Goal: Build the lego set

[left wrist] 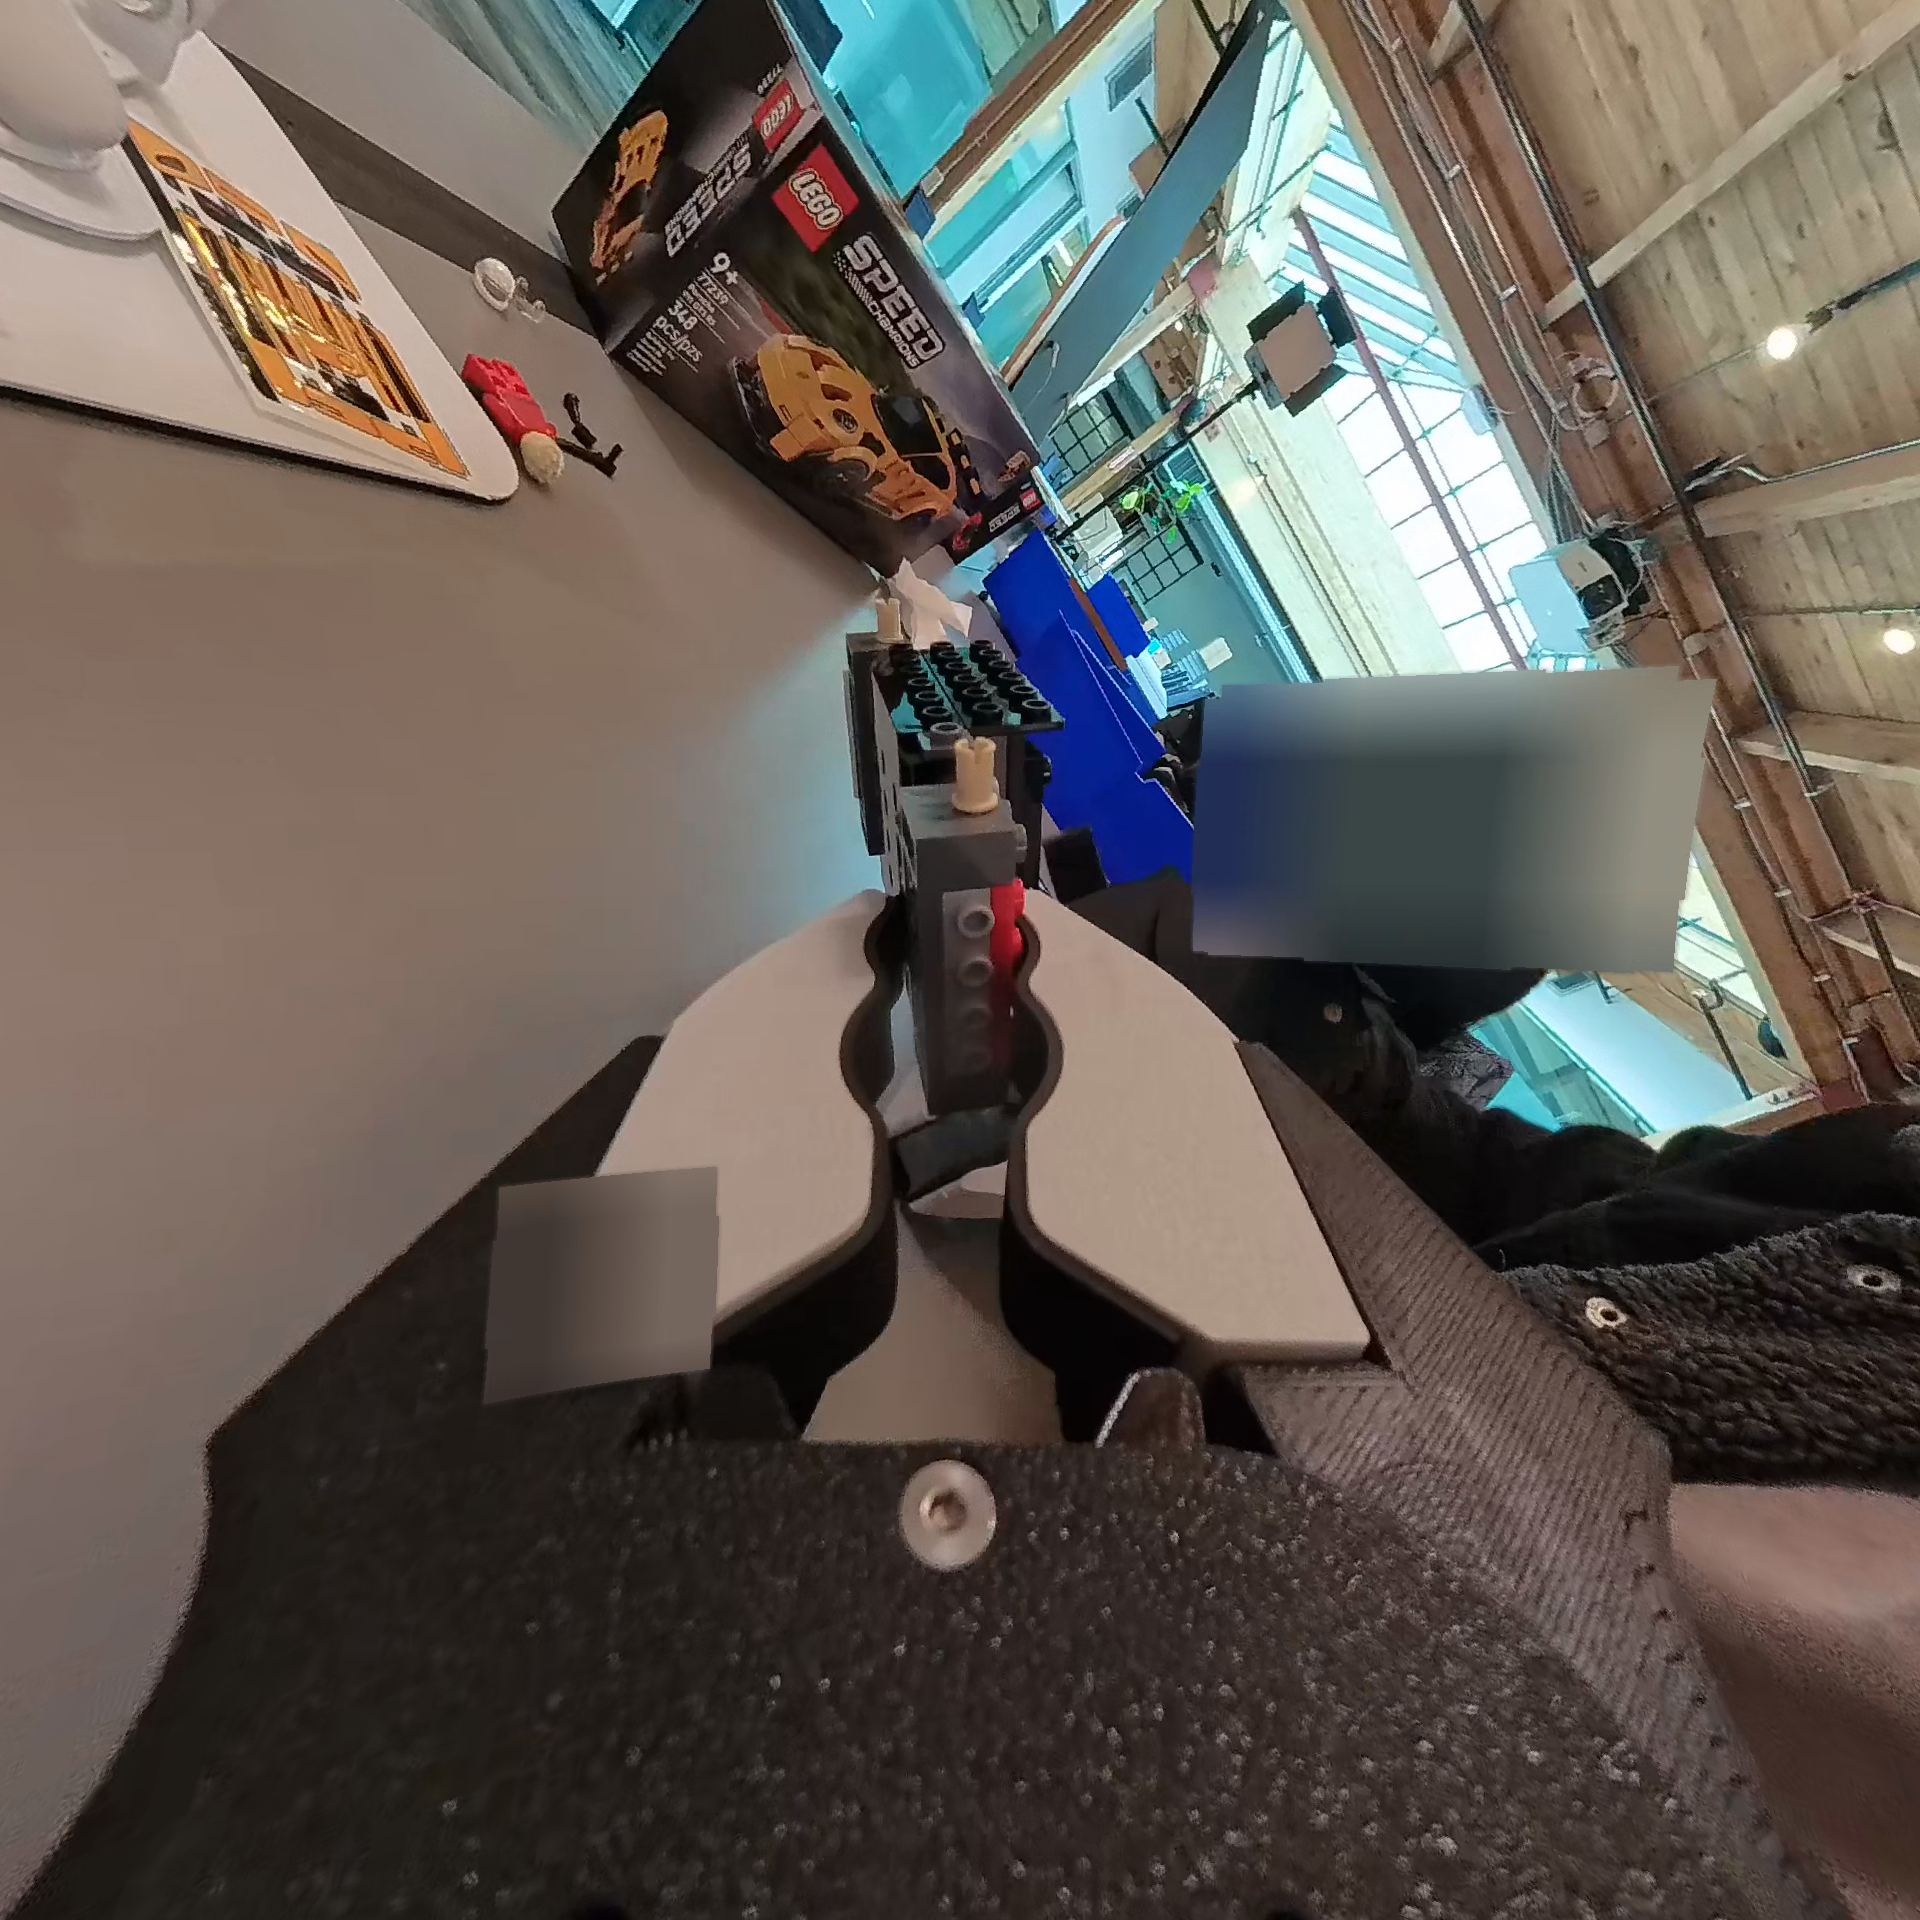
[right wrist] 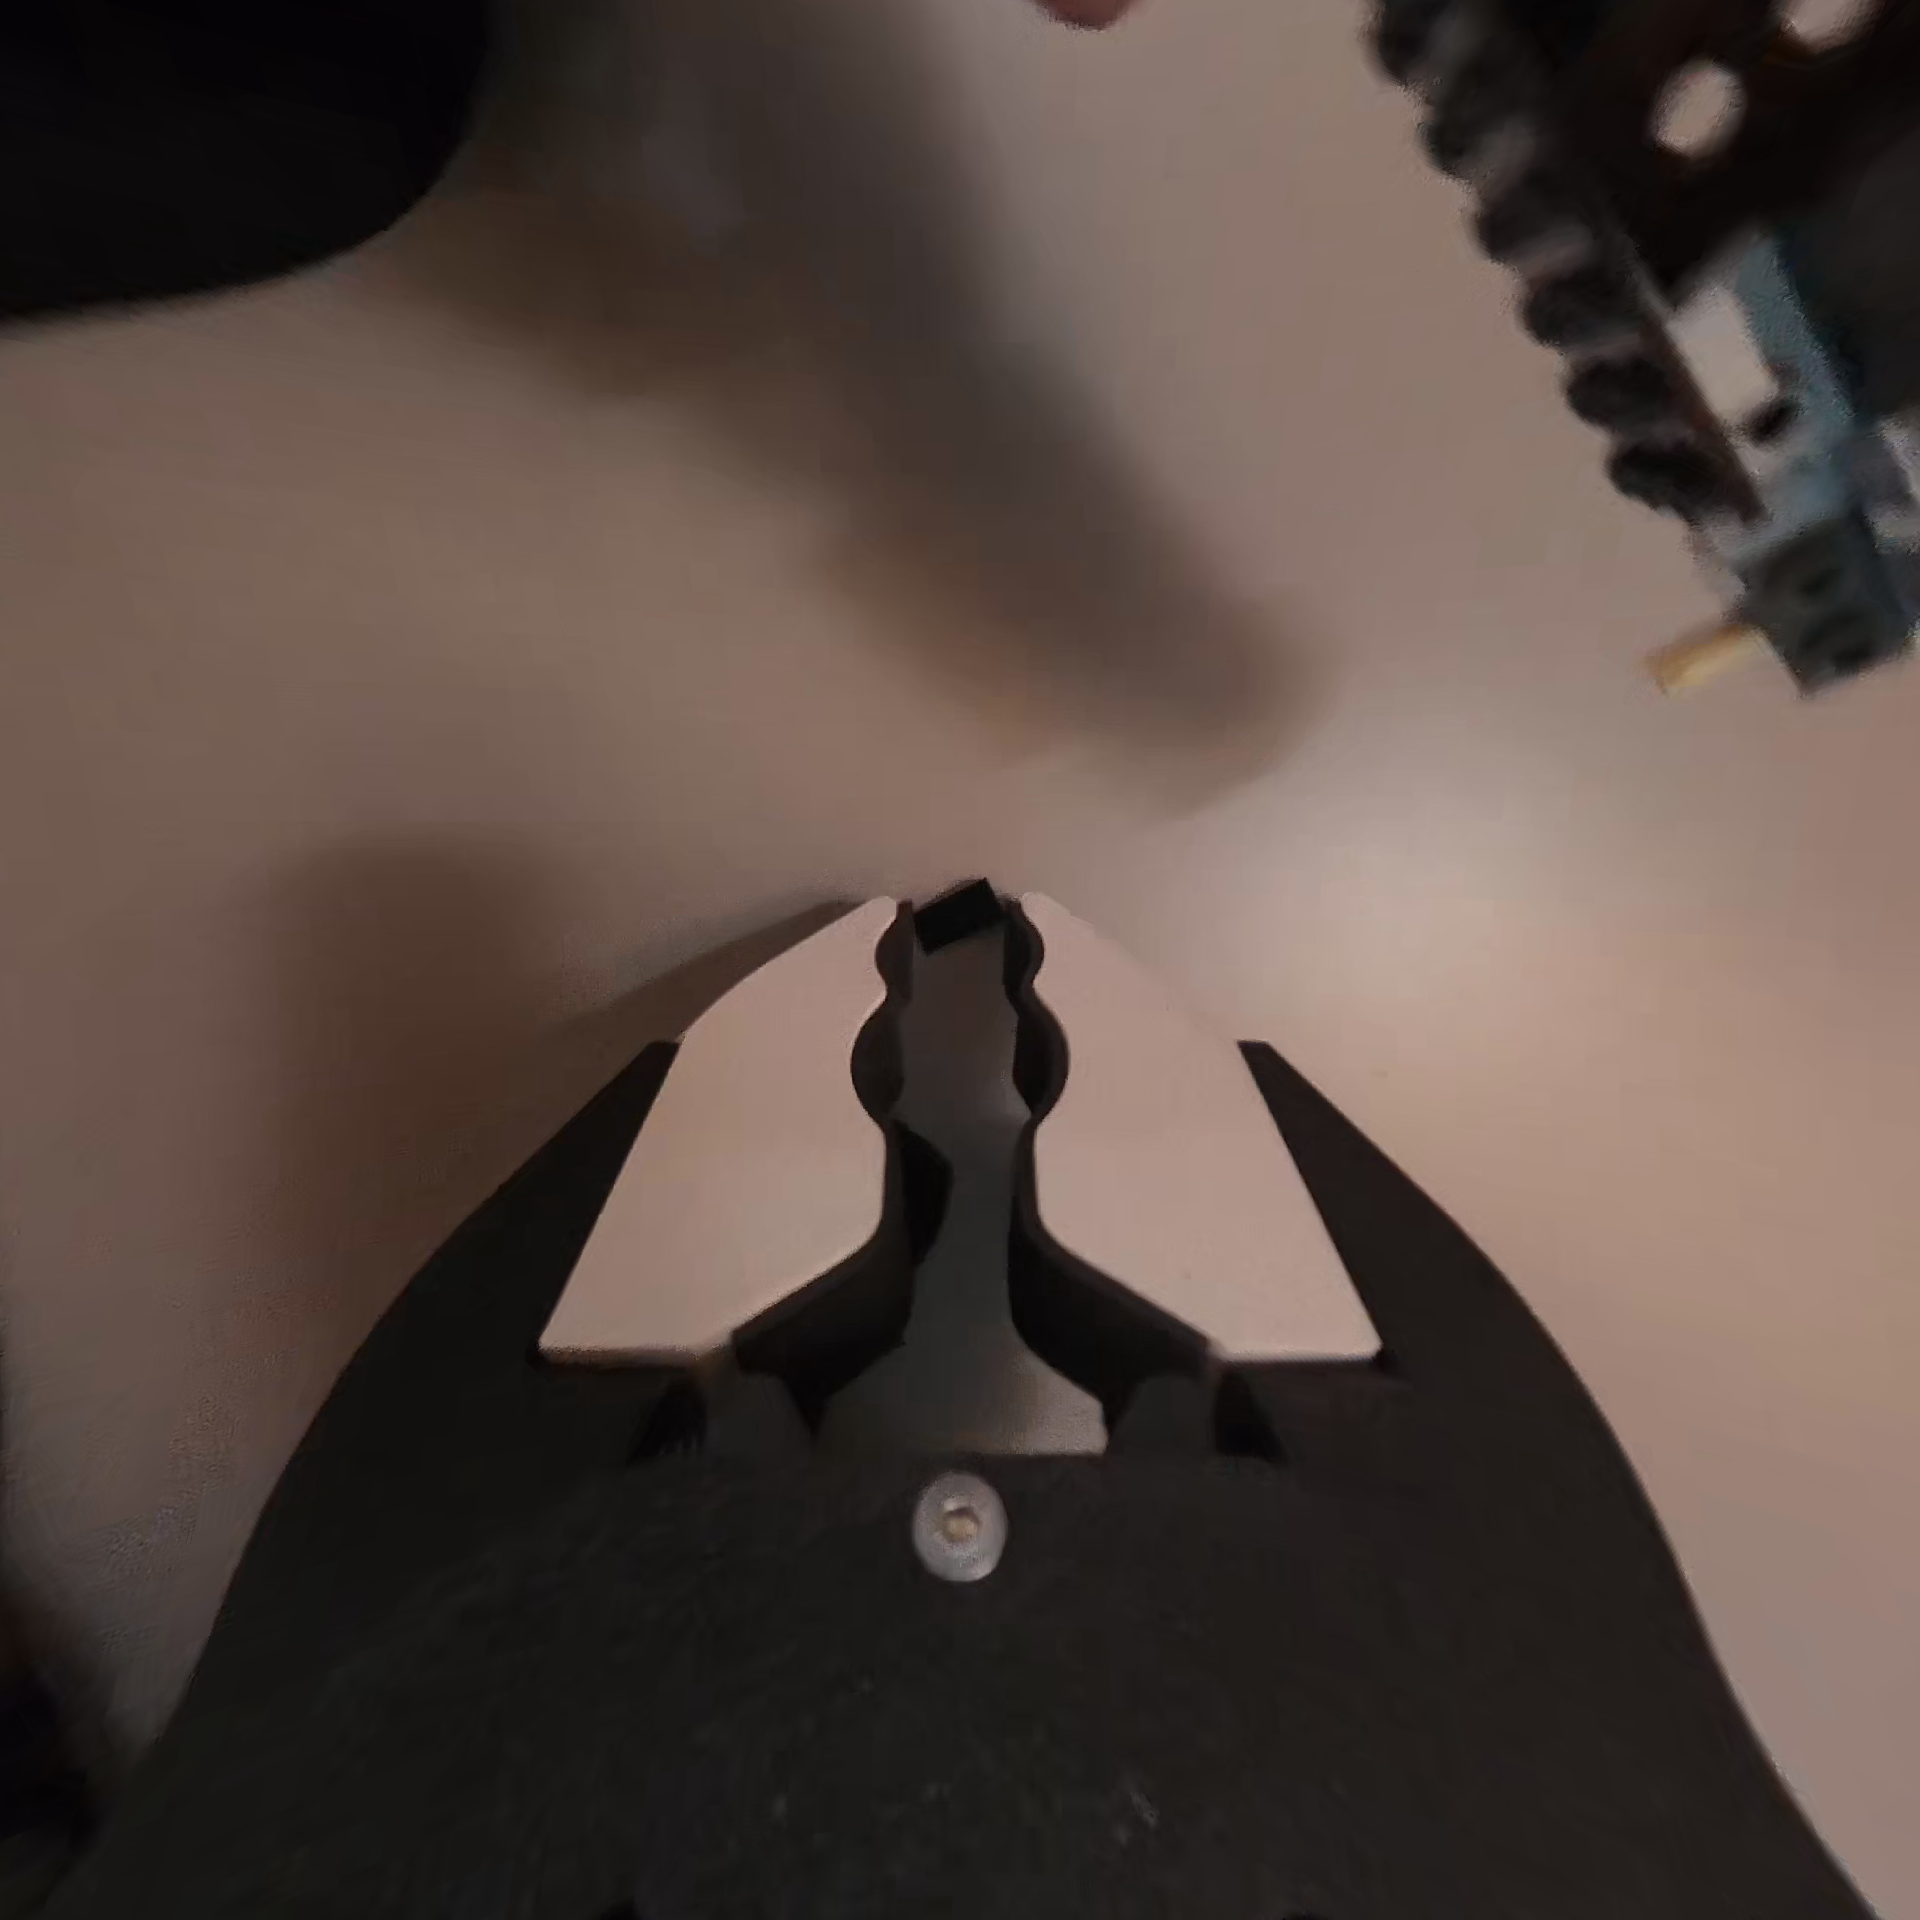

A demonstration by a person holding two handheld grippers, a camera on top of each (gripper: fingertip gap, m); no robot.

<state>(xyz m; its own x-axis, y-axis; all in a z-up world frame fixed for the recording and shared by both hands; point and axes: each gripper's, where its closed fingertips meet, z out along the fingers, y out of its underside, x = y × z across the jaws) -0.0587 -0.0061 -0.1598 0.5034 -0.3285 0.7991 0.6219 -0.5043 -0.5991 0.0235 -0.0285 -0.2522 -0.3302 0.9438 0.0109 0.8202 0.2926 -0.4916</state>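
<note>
Left gripper (left wrist: 951, 935): fingers nearly together, clamped on the near end of the part-built lego chassis (left wrist: 956, 831); grey studded brick and a red piece sit between the pads, the black body runs forward out of the grip, lifted clear of the grey table (left wrist: 364, 779); held by one end only, so a hard push at the far end could lever it out of the pads or split a seam

On the chassis: tan pin (left wrist: 975, 781) standing up just past the fingertips, a second tan pin (left wrist: 888, 620) at the far end, black studded plate (left wrist: 982, 686) between them; both pins look easy to knock off or push in crooked

Right gripper (right wrist: 961, 920): fingers close together, pinching a small black piece (right wrist: 956, 914) at the very tips; piece is skewed in the pads; the grip looks marginal, so it may rotate or pop out once pressed on studs, and a piece this size would be hard to recover; chassis shows blurred at the upper right of the right wrist view, well apart from the piece, so alignment is not yet begun

Farther off on the table: red brick (left wrist: 506, 395) with small black parts (left wrist: 592, 436) beside it; sticker sheet (left wrist: 291, 322) on a white mat; lego box (left wrist: 810, 312) standing behind; loose parts lie clear of the working area, low risk of a sweep
</note>
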